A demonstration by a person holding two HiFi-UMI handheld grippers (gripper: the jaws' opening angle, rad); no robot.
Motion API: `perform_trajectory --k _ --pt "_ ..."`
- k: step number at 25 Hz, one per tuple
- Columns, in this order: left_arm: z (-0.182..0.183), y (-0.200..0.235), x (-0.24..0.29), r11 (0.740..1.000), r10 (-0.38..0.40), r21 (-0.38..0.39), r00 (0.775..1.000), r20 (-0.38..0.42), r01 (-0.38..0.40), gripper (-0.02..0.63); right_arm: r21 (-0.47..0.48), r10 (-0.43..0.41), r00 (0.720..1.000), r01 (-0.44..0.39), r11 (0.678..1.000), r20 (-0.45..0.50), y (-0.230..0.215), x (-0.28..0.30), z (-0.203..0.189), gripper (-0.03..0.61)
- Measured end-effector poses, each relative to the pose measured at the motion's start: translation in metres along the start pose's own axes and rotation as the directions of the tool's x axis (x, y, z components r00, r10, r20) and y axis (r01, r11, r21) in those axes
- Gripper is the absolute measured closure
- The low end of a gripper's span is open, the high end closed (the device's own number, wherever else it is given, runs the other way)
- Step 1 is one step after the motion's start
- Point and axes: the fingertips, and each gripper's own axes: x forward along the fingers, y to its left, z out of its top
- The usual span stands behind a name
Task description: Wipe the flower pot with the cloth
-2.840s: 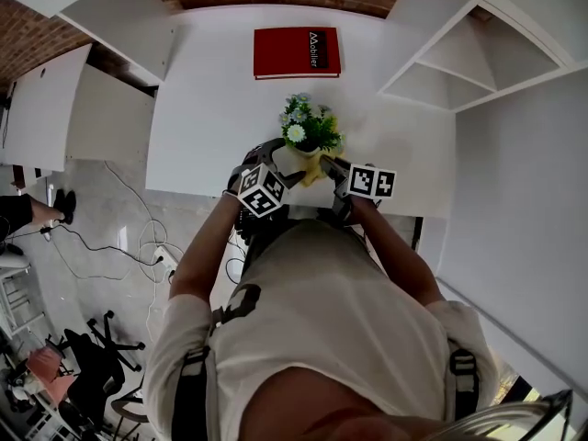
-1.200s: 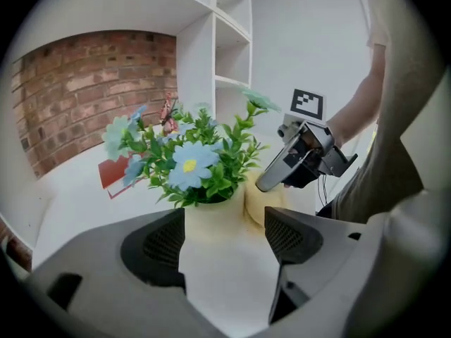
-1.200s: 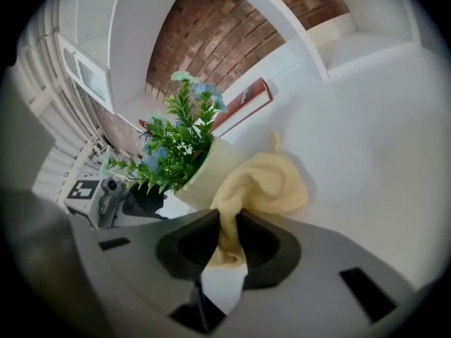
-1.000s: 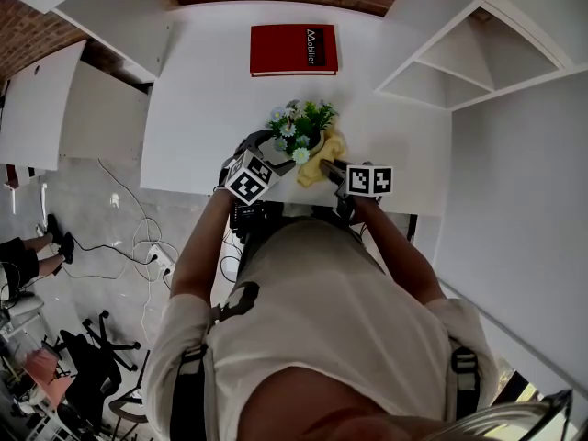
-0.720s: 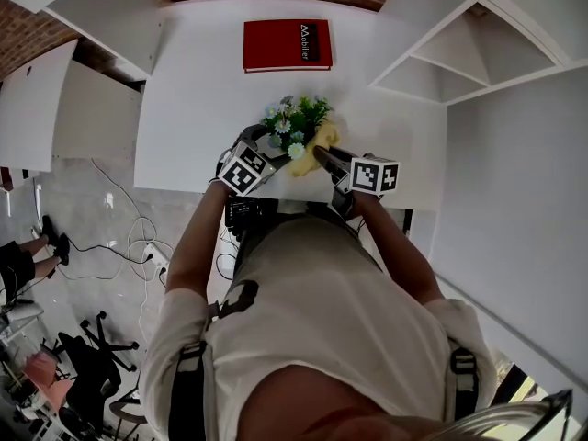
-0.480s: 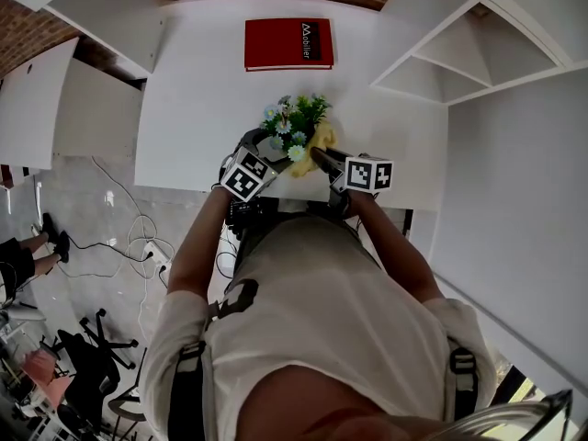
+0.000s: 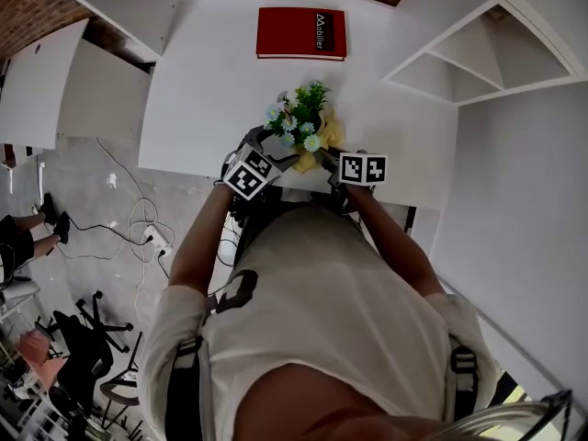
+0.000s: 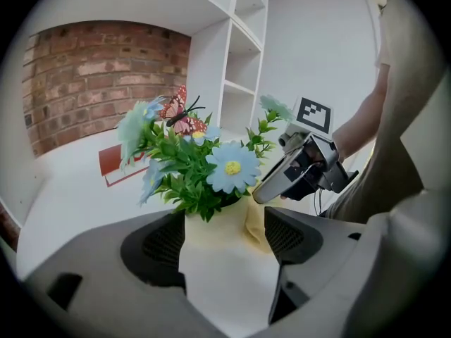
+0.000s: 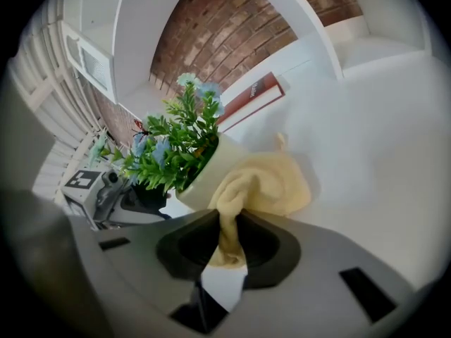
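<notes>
A cream flower pot [image 8: 215,259] of green leaves and pale blue flowers [image 7: 299,118] sits near the white table's front edge. My left gripper [image 8: 225,234] is shut on the pot, one pad on each side. My right gripper [image 9: 227,234] is shut on a yellow cloth [image 9: 264,183], whose bunched end lies against the pot [image 9: 211,167] on its right side. In the head view the cloth [image 7: 329,136] shows just right of the flowers, between the left gripper [image 7: 280,159] and the right gripper [image 7: 326,159]. The pot's lower part is hidden there.
A red book [image 7: 301,33] lies at the far side of the white table [image 7: 202,90]. White shelving [image 7: 459,44] stands to the right and a brick wall is behind. Cables [image 7: 138,232] run over the floor at the left.
The right gripper has slid the cloth along the pot's right side, towards the far side. The left gripper has kept hold of the pot and shifted slightly with it.
</notes>
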Motion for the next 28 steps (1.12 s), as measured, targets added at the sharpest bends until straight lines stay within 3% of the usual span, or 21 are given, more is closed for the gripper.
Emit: perform_trajectory --k 5,9,13,23,28 --pt "0.013 0.011 -0.007 0.999 -0.024 -0.022 0.999 0.021 0.025 0.255 -0.006 0.022 1.0 -0.022 1.0 0.01 0.006 -0.01 0.004 0.494" --pt "0.018 0.013 0.002 0.998 -0.051 0.023 0.999 0.002 0.051 0.255 -0.013 0.089 0.992 -0.089 0.996 0.093 0.025 -0.026 0.03 0.494" --pt "0.016 0.016 0.003 1.0 -0.026 0.001 1.0 0.017 0.026 0.255 -0.022 0.095 0.989 -0.093 0.995 0.116 0.03 -0.028 0.039 0.494" --pt "0.005 -0.012 -0.012 0.999 0.0 -0.05 1.0 0.023 0.001 0.255 -0.021 0.041 0.999 -0.041 0.999 -0.007 0.017 -0.004 -0.009 0.495" --pt "-0.003 -0.022 -0.016 0.999 0.001 -0.048 1.0 0.011 0.0 0.255 0.0 0.045 0.998 -0.045 0.999 -0.032 0.011 -0.003 -0.016 0.495"
